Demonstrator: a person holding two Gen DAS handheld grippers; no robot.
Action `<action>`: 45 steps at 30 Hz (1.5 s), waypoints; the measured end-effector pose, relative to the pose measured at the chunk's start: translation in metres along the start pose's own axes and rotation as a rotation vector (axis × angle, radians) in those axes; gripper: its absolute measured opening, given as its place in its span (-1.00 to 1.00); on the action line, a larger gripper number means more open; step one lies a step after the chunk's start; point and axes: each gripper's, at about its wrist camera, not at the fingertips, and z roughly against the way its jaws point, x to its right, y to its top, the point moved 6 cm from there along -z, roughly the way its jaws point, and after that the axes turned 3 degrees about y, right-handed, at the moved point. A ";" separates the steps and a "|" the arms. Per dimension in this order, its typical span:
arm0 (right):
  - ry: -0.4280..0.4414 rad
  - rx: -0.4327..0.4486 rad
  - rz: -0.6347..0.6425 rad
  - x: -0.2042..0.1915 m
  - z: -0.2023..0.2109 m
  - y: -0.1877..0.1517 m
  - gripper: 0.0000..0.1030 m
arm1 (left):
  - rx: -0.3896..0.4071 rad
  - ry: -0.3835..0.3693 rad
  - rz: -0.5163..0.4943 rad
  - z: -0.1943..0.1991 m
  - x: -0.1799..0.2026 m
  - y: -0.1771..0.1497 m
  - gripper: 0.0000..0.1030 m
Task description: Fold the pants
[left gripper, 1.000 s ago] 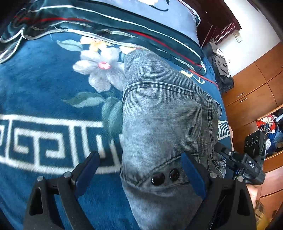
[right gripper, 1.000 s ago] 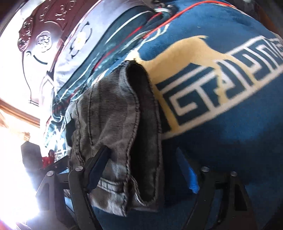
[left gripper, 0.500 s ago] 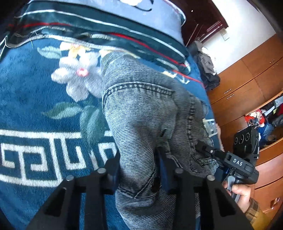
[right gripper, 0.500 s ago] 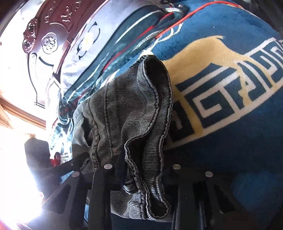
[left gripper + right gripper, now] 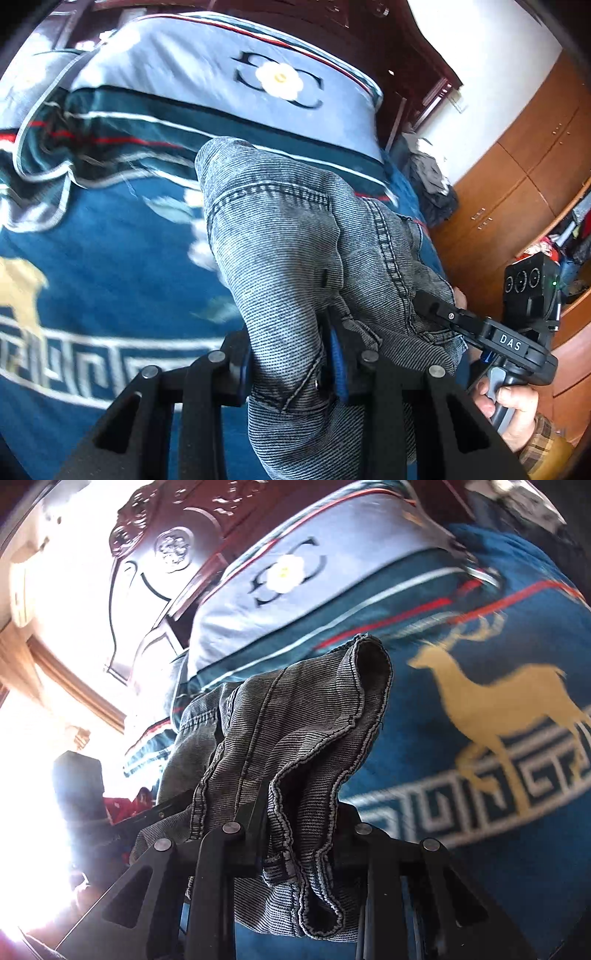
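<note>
Grey denim pants [image 5: 280,236] lie on a blue patterned blanket [image 5: 103,266] on a bed. My left gripper [image 5: 291,363] is shut on the waistband end of the pants and holds it raised off the blanket. My right gripper [image 5: 299,834] is shut on a bunched hem edge of the pants [image 5: 295,731], also lifted. The right gripper and the hand holding it show in the left wrist view [image 5: 509,343], at the far side of the pants.
A light blue pillow [image 5: 236,74] with a flower logo lies at the head of the bed against a dark carved headboard [image 5: 162,554]. Wooden cabinets [image 5: 524,162] stand to the right. A pile of clothes [image 5: 428,177] sits beside the bed.
Both grippers went from open around the pants to shut on them. Both then lifted the fabric off the blanket, and the views tilted up toward the pillow and headboard.
</note>
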 end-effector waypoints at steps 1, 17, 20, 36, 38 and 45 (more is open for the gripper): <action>0.001 -0.003 0.009 -0.005 -0.008 0.003 -0.55 | 0.001 0.016 0.001 -0.001 -0.006 0.005 -0.31; -0.134 -0.122 -0.011 0.048 -0.114 -0.008 -0.20 | -0.066 0.157 0.065 -0.069 -0.095 -0.008 0.50; -0.197 -0.119 0.019 0.040 -0.110 -0.004 0.14 | -0.041 0.192 0.046 -0.058 -0.088 -0.009 0.49; -0.279 -0.073 0.159 -0.015 -0.043 -0.026 0.40 | -0.044 0.444 -0.101 -0.003 -0.056 -0.040 0.74; -0.338 -0.133 0.209 -0.018 -0.059 -0.037 0.40 | -0.075 0.464 -0.117 -0.010 -0.056 -0.049 0.74; -0.451 -0.246 0.174 0.024 -0.084 -0.064 0.55 | -0.092 0.420 -0.062 -0.014 -0.067 -0.062 0.78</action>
